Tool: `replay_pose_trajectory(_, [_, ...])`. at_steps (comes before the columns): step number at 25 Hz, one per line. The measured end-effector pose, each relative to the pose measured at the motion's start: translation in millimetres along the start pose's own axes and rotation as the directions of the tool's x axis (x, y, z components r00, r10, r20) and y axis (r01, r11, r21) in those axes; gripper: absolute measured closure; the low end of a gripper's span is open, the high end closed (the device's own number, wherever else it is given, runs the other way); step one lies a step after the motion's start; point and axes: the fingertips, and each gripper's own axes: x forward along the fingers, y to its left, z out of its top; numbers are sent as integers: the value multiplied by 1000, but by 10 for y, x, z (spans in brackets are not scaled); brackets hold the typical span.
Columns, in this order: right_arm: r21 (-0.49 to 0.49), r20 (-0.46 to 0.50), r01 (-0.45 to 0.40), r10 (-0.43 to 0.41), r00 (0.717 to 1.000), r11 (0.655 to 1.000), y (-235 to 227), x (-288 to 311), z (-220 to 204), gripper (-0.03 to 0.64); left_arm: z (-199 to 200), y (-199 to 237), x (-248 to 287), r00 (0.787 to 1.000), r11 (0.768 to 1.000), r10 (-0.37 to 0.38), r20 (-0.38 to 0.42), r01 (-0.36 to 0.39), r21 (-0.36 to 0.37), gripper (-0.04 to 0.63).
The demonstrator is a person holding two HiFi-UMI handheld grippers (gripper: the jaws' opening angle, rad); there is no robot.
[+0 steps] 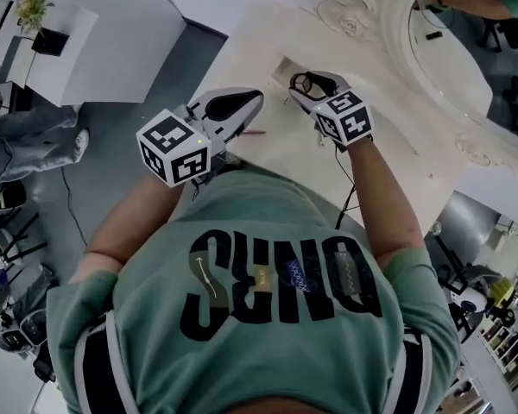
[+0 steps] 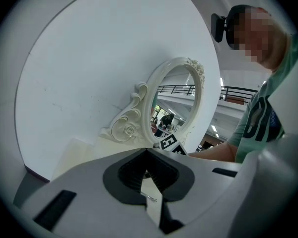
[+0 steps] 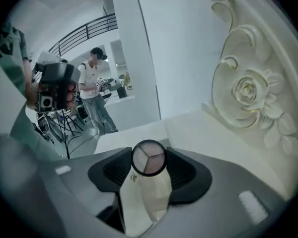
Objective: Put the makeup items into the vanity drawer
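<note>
My right gripper [image 1: 300, 82] [image 3: 149, 152] is shut on a small round compact [image 3: 149, 158] [image 1: 310, 83] with three pale shades under its lid. It hovers over the cream vanity top [image 1: 276, 158], near a rectangular recess [image 1: 287, 65] in that top. My left gripper [image 1: 255, 101] [image 2: 148, 151] is beside it to the left, over the vanity's front edge; its jaws meet at the tips with nothing seen between them. A thin reddish stick [image 1: 254, 133] lies on the vanity just below the left gripper. No drawer front shows in any view.
An oval mirror in an ornate white frame [image 1: 388, 24] [image 2: 139, 108] [image 3: 248, 93] stands at the back of the vanity. A white wall [image 2: 99, 58] lies behind it. Another person [image 3: 95, 90] and camera stands are across the room; white tables [image 1: 95, 41] stand to the left.
</note>
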Motion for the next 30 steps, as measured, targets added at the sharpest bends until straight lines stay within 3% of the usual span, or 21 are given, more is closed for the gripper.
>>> replay_pose_trajectory(8, [159, -86, 95, -82, 993, 983, -112, 357, -181, 387, -112, 209, -281, 999, 999, 34, -2, -34, -21, 592])
replay_pose_trajectory(12, [210, -90, 90, -72, 993, 974, -108, 431, -168, 386, -150, 265, -349, 999, 999, 39, 1, -39, -27, 592])
replay_pose_trajectory(22, [165, -81, 89, -77, 994, 982, -79, 437, -126, 385, -129, 281, -390, 999, 999, 35, 14, -35, -30, 592])
replay_pose_trajectory(30, [184, -71, 52, -40, 997, 982, -88, 381, -136, 379, -126, 231, -345, 999, 999, 34, 10, -34, -25, 592])
